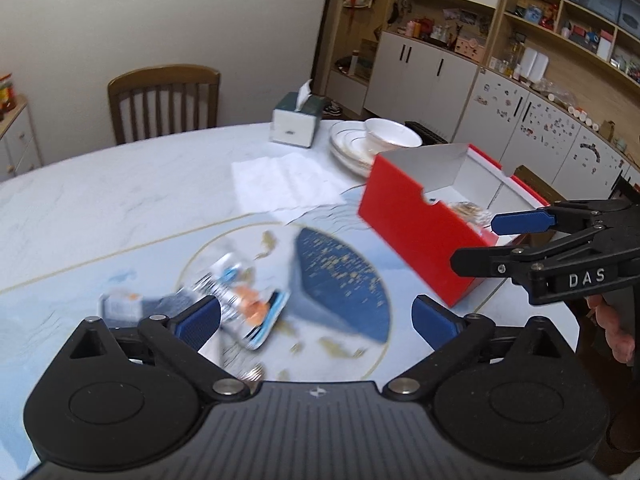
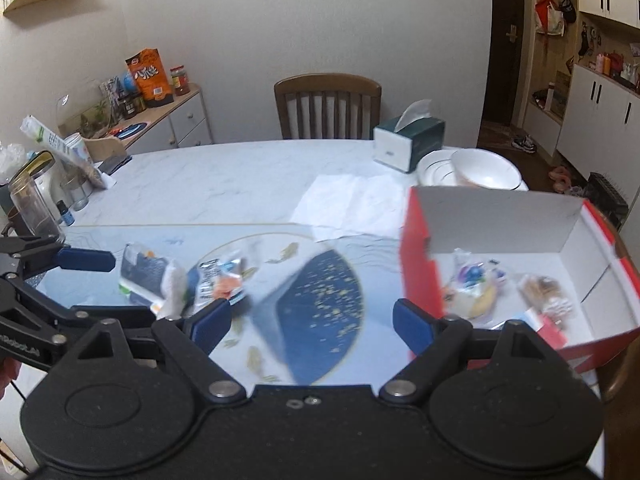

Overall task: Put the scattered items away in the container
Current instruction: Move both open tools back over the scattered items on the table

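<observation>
A pale marble-look tabletop (image 1: 120, 200) with a blue and gold fan motif fills the foreground of a dining room. The left gripper (image 1: 316, 320) hangs over it with jaws spread wide and nothing between them; blurred snack packets (image 1: 240, 300) lie on the tabletop just beyond its left pad. The right gripper (image 2: 312, 320) hovers likewise, jaws wide and empty, the same packets (image 2: 180, 280) beyond its left pad and the red box (image 2: 520, 260) starting beside its right pad.

The box, white inside, sits toward the tabletop's right edge. Only the right wrist view looks into it, showing several wrapped snacks (image 2: 480, 288) on its floor; the left wrist view shows mostly its red outer wall (image 1: 420, 240).

Beyond lie a sheet of white paper (image 2: 352, 204), stacked white dishes (image 2: 472, 172) and a green tissue box (image 2: 408, 140) near the far edge. A wooden chair (image 2: 328, 104) stands against the wall. The left view adds shelving and white cabinets (image 1: 440, 68).
</observation>
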### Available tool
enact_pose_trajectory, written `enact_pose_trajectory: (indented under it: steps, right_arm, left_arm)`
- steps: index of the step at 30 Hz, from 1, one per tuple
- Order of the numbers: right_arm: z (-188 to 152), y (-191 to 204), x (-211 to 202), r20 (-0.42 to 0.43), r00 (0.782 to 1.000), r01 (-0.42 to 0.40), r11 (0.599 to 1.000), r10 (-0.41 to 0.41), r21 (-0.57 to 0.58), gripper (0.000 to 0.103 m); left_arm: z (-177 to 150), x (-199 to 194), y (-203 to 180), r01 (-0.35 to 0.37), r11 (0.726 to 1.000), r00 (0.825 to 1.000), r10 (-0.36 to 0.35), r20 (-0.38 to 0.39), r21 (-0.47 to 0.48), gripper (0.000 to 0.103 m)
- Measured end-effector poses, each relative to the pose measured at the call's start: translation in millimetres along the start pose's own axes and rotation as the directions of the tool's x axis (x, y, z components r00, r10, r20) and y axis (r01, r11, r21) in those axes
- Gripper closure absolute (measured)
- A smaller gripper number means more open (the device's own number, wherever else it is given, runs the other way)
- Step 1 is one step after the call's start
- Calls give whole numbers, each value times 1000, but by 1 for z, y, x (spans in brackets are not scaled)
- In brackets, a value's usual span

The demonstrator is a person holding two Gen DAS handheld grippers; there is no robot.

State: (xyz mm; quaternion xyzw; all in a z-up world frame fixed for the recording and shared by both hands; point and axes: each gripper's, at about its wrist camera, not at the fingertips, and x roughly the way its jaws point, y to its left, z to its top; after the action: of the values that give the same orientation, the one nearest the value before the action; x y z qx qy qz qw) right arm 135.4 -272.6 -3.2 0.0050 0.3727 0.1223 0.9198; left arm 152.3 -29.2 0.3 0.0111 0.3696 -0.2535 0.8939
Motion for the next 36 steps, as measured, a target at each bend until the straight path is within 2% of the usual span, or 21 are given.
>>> enact_pose_trajectory:
  steps: [13, 17, 27, 32, 36]
  right_arm:
    - [-13, 71, 27, -54, 998, -23, 1000, 23, 11, 16]
    - [-15, 94, 40, -85, 996, -36, 999, 36, 0, 16]
    - [-24, 147, 76, -175, 982, -80, 996, 72, -38, 16]
    - [-26, 164, 88, -191, 979, -74, 996, 64, -49, 16]
    - [-28, 180, 98, -198, 979, -59, 993, 38, -100, 15]
  left_arm:
    - [-63, -29, 68, -80, 996, 996, 81, -40, 26, 1]
    - [-82, -32, 80, -102, 994, 993, 105, -56, 45, 1]
    - [-118, -32, 112, -140, 990, 983, 139, -116, -6, 1]
    - [-133, -30, 122, -159, 987, 978, 156, -142, -10, 1]
    - [-140, -28, 125, -159, 987, 976, 154, -157, -22, 1]
